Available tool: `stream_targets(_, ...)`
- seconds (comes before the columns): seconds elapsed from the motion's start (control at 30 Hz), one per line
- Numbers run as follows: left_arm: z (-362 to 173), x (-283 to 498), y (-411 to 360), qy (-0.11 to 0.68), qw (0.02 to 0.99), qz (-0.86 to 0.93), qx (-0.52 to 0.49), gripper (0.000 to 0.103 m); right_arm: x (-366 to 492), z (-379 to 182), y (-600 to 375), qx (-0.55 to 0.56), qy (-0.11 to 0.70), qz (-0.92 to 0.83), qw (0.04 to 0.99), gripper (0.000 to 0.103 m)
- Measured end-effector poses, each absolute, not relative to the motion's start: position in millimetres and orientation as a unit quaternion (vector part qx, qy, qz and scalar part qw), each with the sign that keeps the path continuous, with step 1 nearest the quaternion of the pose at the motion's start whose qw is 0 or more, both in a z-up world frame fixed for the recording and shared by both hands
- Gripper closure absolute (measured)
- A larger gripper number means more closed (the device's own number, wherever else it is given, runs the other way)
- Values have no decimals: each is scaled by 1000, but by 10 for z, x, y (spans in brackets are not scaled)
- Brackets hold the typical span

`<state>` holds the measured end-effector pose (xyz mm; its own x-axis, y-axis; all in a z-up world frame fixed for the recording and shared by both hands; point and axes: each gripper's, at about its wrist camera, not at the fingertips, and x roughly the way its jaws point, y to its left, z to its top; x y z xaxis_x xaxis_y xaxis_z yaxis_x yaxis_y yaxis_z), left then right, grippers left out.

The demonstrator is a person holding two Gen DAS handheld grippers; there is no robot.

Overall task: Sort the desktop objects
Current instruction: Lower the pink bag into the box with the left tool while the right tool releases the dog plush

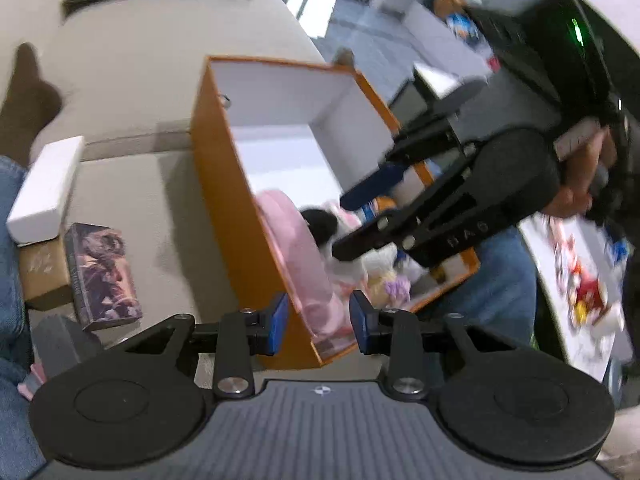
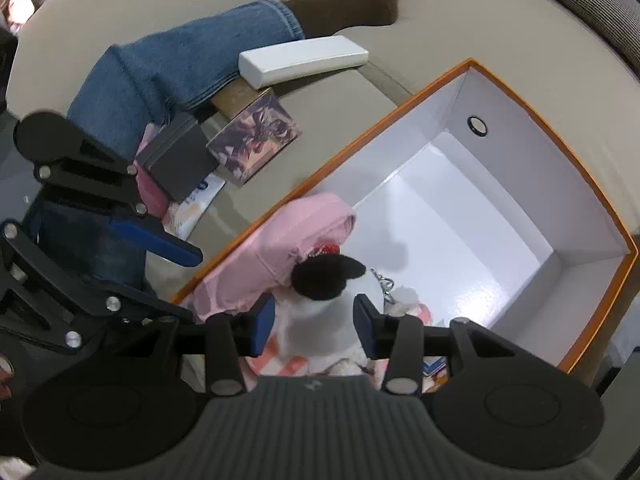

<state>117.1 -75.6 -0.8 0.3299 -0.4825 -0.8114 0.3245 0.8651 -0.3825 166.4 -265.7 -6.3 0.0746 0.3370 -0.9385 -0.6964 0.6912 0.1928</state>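
Right gripper over orange box, fingers apart, straddling black-eared plush, not clamped. Left gripper parted, empty. Lift clear slowly, avoid snagging keychain.

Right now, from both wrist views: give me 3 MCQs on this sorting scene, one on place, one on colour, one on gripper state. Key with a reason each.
1. Where does the black-and-white plush toy sit?
A. inside the orange box
B. on the white slim box
C. on the jeans

2. What colour are the inner walls of the orange box?
A. orange
B. white
C. black

3. How do the right gripper jaws stand?
A. shut on the illustrated box
B. shut with nothing between
C. open, astride the plush toy

Key: 1 A, the orange rim surrounds it, beside the pink garment. 2 B, only rim and outside are orange. 3 C, a gap shows at each blue pad.
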Motion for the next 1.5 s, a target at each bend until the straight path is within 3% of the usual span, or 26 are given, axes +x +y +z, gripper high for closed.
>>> stream_targets(0.13,-39,1227,-653,519,814,-243,-89,67,1686,8,-2558,-135,570,373,720,58)
stream_targets(0.33,-227,1352,-658,538,803,-242,-85,77,1717,-164,-2358,-151,583,374,705,63)
stream_targets(0.7,-487,1400,-631,552,788,-253,-102,77,1641,-477,-2153,-170,598,351,700,66)
stream_targets(0.97,-366,1454,-650,543,796,-251,-91,77,1557,-126,-2230,-203,571,327,725,64)
stream_targets(1.3,-497,1455,-686,557,788,-245,-92,79,1304,-283,-2824,-143,603,243,746,64)
stream_targets(1.5,-513,1447,-719,561,787,-244,-83,80,1106,-485,-3056,-99,642,209,731,76)
